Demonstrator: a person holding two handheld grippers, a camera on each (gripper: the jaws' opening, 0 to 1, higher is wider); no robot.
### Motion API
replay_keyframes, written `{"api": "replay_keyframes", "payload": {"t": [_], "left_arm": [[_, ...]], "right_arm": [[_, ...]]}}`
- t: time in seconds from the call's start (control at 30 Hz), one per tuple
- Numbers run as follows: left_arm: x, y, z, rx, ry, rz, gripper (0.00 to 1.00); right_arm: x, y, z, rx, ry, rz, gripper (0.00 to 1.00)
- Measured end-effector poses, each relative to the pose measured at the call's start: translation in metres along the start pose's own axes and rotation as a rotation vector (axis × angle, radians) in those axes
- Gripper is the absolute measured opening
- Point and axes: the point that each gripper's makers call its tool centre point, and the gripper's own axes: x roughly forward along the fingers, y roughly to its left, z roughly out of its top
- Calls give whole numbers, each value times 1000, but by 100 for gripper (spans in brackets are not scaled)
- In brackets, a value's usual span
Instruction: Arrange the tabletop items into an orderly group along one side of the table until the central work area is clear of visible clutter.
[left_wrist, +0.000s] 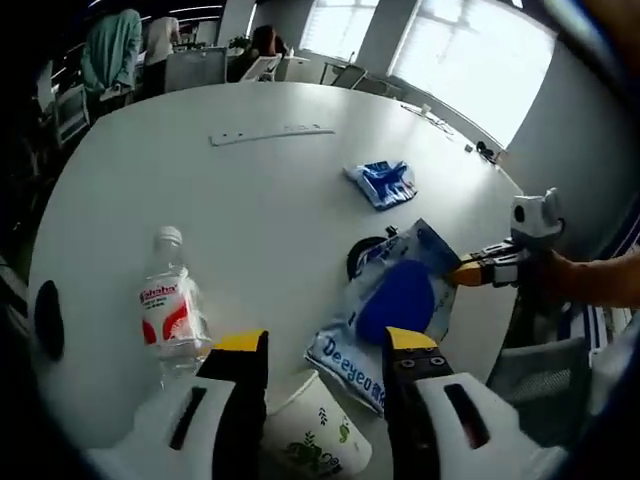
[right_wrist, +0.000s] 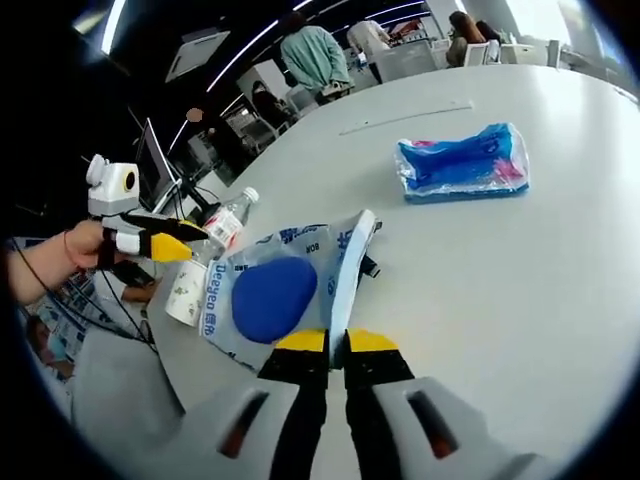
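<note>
Right claw (right_wrist: 335, 342) clenched on clear plastic Deeyeo bag with blue pad (right_wrist: 275, 290).
My left claw (left_wrist: 325, 345) is released, white paper cup (left_wrist: 310, 435) between jaws, clear water bottle (left_wrist: 170, 310) to its left.

You are working in an open-plan office: beyond your fingers a large white round table (left_wrist: 250, 200) is stretching toward bright windows (left_wrist: 470, 60), with office chairs (left_wrist: 195, 68), a monitor (right_wrist: 155, 165) and standing people (right_wrist: 312, 55) filling the background.
</note>
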Motion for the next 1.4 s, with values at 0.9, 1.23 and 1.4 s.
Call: {"api": "replay_keyframes", "payload": {"t": [0.9,1.23,1.4], "left_arm": [[35,-6,-16,156,320,-69,32],[40,-9,-23,174,372,-91,21],[39,-7,-24,186,378,-87,15]], "right_arm": [[-1,2,-1,10,-12,6,2],[-1,2,-2,17,-15,7,2],[-2,1,-2,16,-16,7,2]]}}
